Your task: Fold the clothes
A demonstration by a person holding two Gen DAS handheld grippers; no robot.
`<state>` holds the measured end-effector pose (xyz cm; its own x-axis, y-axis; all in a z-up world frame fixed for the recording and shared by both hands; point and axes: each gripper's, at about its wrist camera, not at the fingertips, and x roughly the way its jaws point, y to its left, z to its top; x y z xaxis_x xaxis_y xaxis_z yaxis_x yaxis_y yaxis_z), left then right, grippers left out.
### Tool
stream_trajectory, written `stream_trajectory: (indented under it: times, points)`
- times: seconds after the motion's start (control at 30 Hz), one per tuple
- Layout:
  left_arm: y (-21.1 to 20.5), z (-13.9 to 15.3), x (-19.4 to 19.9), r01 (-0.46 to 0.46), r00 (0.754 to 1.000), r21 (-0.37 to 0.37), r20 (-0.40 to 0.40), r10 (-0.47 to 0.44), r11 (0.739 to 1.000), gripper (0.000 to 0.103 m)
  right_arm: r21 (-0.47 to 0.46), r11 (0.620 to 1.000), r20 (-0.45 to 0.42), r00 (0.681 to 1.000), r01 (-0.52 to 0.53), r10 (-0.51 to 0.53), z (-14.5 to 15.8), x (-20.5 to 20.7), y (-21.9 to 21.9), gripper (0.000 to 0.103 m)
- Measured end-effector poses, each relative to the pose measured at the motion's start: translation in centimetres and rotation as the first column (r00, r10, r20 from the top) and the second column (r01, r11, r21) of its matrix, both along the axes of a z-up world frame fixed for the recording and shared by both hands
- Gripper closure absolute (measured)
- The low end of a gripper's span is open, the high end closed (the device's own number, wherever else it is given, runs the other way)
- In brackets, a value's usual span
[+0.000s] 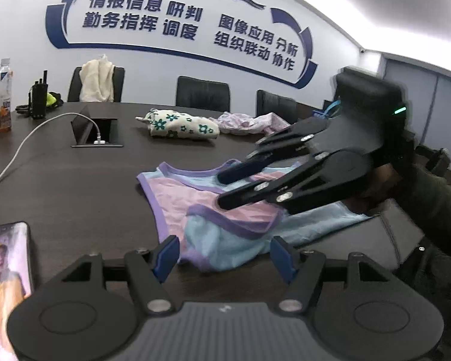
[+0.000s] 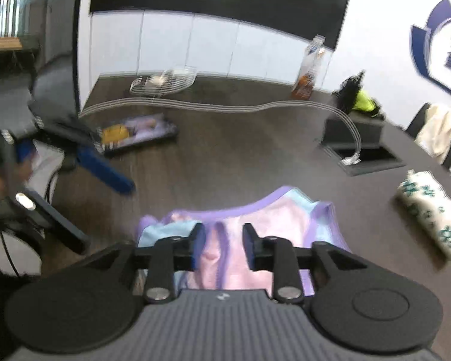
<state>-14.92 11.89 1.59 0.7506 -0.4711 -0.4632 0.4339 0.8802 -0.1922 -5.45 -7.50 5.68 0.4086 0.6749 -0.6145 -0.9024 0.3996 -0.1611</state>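
- Pink-and-blue garment (image 1: 213,207) lies rumpled on the dark table (image 1: 75,180), near its front edge.
- Left gripper (image 1: 222,255) hangs wide open just short of the cloth's near hem, gripping nothing.
- Right gripper (image 2: 222,245) spread partway above the pink panel, empty; contact unclear.

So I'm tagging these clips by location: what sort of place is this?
Most likely an office meeting room: a long dark wood-grain conference table with a built-in flip-up cable socket box, black high-backed office chairs along it, and a large blue slogan graphic on the white wall.
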Motion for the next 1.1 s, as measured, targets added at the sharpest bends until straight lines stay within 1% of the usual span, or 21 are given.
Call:
stream_trajectory:
  times: [0.03,0.17,0.27,0.3,0.37,0.43,0.47,0.6,0.7,0.77,0.8,0.83,0.9,0.97,1.0,1.03,1.07,1.1]
  points:
    - [-0.3,-0.1,0.4,-0.014,1.0,0.007,-0.008,0.014,1.0,0.038,0.003,1.0,0.009,1.0,0.017,-0.017,0.4,-0.2,-0.7,0.069]
    - [-1.1,-0.7,2.1,-0.055,0.998,0.016,-0.04,0.055,0.998,0.038,0.0,0.995,0.037,0.994,0.099,-0.099,1.4,-1.1,-3.8,0.067]
    - [-1.5,-1.0,2.8,-0.081,0.995,0.031,-0.048,0.083,0.996,0.042,-0.003,0.981,0.007,0.981,0.192,-0.192,1.2,-1.6,-6.6,0.067]
    - [-1.6,-1.1,2.9,-0.089,0.994,0.041,-0.052,0.091,0.995,0.046,-0.003,0.975,-0.002,0.975,0.222,-0.222,1.0,-1.8,-7.4,0.067]
    - [-1.8,-1.2,3.2,-0.1,0.993,0.064,-0.053,0.103,0.993,0.06,-0.003,0.961,-0.022,0.96,0.278,-0.278,0.5,-2.3,-8.9,0.067]
    - [-1.9,-1.5,3.6,-0.108,0.991,0.079,-0.066,0.113,0.991,0.091,0.0,0.945,-0.043,0.944,0.328,-0.328,-0.1,-2.9,-10.4,0.067]
    - [-1.9,-1.7,3.8,-0.113,0.99,0.084,-0.078,0.12,0.99,0.094,0.005,0.936,-0.054,0.935,0.351,-0.351,-0.3,-3.1,-11.2,0.067]
    - [-2.0,-1.6,3.8,-0.122,0.988,0.086,-0.081,0.129,0.989,0.093,0.005,0.919,-0.073,0.916,0.395,-0.394,-0.7,-3.7,-12.4,0.067]
    - [-2.0,-1.5,3.6,-0.126,0.988,0.084,-0.075,0.133,0.988,0.09,0.009,0.916,-0.062,0.915,0.4,-0.399,-0.4,-3.9,-12.4,0.066]
    - [-1.6,-1.0,3.3,-0.13,0.989,0.063,-0.066,0.134,0.99,0.088,0.018,0.913,-0.042,0.913,0.408,-0.407,-0.2,-4.1,-12.7,0.061]
    - [-1.2,-0.6,3.2,-0.131,0.989,0.042,-0.064,0.134,0.99,0.083,0.021,0.907,-0.033,0.907,0.42,-0.419,0.0,-4.0,-12.9,0.06]
    - [-0.9,-0.1,3.2,-0.133,0.989,0.023,-0.062,0.134,0.991,0.079,0.023,0.895,-0.026,0.895,0.445,-0.445,0.1,-3.8,-13.6,0.06]
    - [-0.9,1.1,4.0,-0.138,0.988,-0.001,-0.062,0.138,0.99,0.074,0.018,0.846,0.001,0.846,0.533,-0.533,0.5,-3.0,-15.0,0.06]
    - [-2.9,1.8,6.8,-0.146,0.984,0.013,-0.101,0.146,0.989,0.064,0.022,0.775,0.028,0.775,0.631,-0.632,1.1,-1.9,-16.8,0.059]
    - [-3.9,2.1,8.2,-0.149,0.981,0.02,-0.12,0.15,0.989,0.048,0.032,0.737,0.033,0.736,0.675,-0.676,1.3,-1.2,-18.0,0.058]
    - [-4.9,2.5,9.7,-0.152,0.978,0.027,-0.139,0.155,0.988,0.033,0.046,0.699,0.014,0.699,0.714,-0.715,1.6,-0.2,-19.4,0.055]
    - [-5.9,2.8,11.1,-0.155,0.974,0.035,-0.159,0.159,0.987,0.032,0.059,0.659,-0.007,0.66,0.75,-0.751,1.9,0.8,-20.9,0.055]
    - [-6.9,3.2,12.5,-0.158,0.97,0.042,-0.178,0.163,0.986,0.032,0.054,0.637,-0.041,0.639,0.769,-0.768,2.1,2.2,-22.0,0.055]
